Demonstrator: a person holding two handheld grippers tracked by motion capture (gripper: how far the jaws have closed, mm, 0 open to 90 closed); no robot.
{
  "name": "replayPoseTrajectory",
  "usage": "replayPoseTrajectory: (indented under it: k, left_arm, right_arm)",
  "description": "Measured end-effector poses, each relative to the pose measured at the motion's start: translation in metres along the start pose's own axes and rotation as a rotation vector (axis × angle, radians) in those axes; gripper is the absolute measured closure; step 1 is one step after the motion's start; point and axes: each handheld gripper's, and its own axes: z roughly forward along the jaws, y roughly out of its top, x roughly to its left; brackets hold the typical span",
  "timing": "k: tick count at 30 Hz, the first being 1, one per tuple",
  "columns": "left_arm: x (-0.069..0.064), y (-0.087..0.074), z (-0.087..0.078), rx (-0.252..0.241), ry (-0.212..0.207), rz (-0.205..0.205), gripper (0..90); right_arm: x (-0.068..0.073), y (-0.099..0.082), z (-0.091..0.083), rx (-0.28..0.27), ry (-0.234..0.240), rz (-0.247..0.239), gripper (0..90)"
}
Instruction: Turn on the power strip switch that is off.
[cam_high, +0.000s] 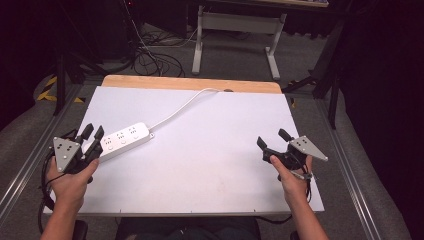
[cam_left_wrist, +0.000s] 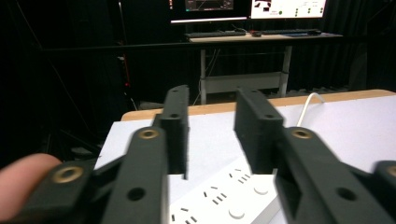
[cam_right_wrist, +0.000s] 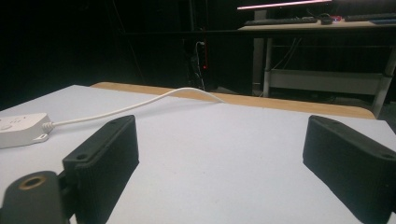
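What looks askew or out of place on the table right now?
Nothing looks damaged or spilled. The white power strip lies at a slant near the left gripper, its cord trailing loosely over the table's far edge.

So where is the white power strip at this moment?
In the high view the power strip lies on the left side of the white table, directly ahead of the left gripper, its cord running to the far edge.

Left gripper (cam_high: 92, 136) has its fingers (cam_left_wrist: 175, 126) narrowly parted; right gripper (cam_high: 273, 138) gapes wide, both hand-held low.
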Motion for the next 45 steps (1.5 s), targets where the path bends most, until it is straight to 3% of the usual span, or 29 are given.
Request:
replayPoseTrajectory:
  k: [5,13,23,34,45]
  left_arm:
    - [0.003,0.001,-0.001,0.001,0.004,-0.003,81.2]
    - [0.006,0.003,-0.003,0.000,0.024,-0.012,89.9]
    - [0.006,0.007,-0.001,0.024,0.010,0.030,90.0]
    - [0.015,0.010,0.008,0.080,-0.005,0.003,90.0]
    - [0.012,0.010,0.013,0.130,-0.035,0.021,90.0]
  right_arm:
    - [0.000,0.000,0.000,0.004,0.002,0.006,12.0]
    - [-0.001,0.000,0.000,0.006,0.003,0.007,12.2]
    - [-0.001,-0.001,0.001,0.015,0.005,0.004,12.5]
    - [0.000,-0.002,0.001,0.021,-0.001,-0.001,12.7]
    - [0.000,-0.002,0.001,0.023,0.004,-0.001,12.8]
